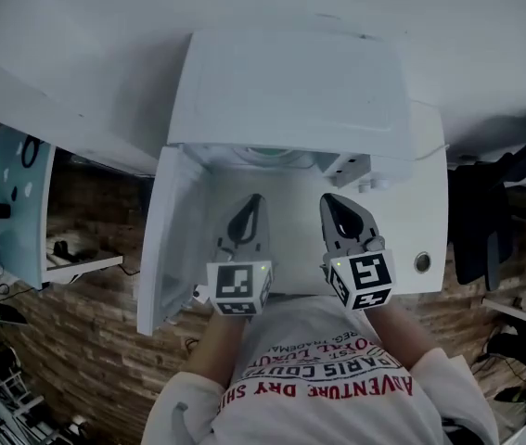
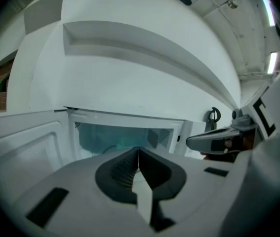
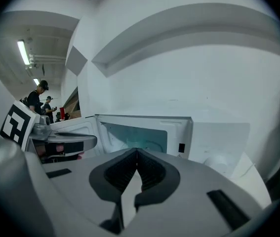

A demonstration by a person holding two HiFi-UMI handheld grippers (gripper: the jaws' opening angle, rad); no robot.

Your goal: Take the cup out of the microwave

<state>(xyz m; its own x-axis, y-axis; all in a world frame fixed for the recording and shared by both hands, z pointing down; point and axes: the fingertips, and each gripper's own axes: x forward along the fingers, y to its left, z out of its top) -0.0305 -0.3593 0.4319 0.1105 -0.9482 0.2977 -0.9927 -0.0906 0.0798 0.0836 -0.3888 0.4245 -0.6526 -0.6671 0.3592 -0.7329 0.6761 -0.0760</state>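
Straight ahead of both grippers stands the white microwave point(image 1: 286, 91) on a white worktop point(image 1: 429, 216), its door point(image 1: 165, 248) swung wide open to the left gripper's outer side. The left gripper point(image 1: 253, 202) and the right gripper point(image 1: 332, 204) are held side by side, apart from each other, both pointing into the open cavity point(image 2: 125, 135). On the left gripper point(image 2: 138, 150) the jaws are pressed together with the ribbed pads meeting at the tips, and nothing sits between them. The right gripper point(image 3: 136, 151) is closed in the same way and is also empty. Each shows in the other's view: the right gripper point(image 2: 219, 139) off to the left one's right, the left gripper point(image 3: 65, 142) off to the right one's left. Just beyond the closed tips, low in the bluish, dim cavity, sits a pale rounded shape point(image 2: 111, 151); whether it is the cup cannot be told. Beyond the right gripper and to its right is the microwave's control panel point(image 3: 219, 147) with a round knob.
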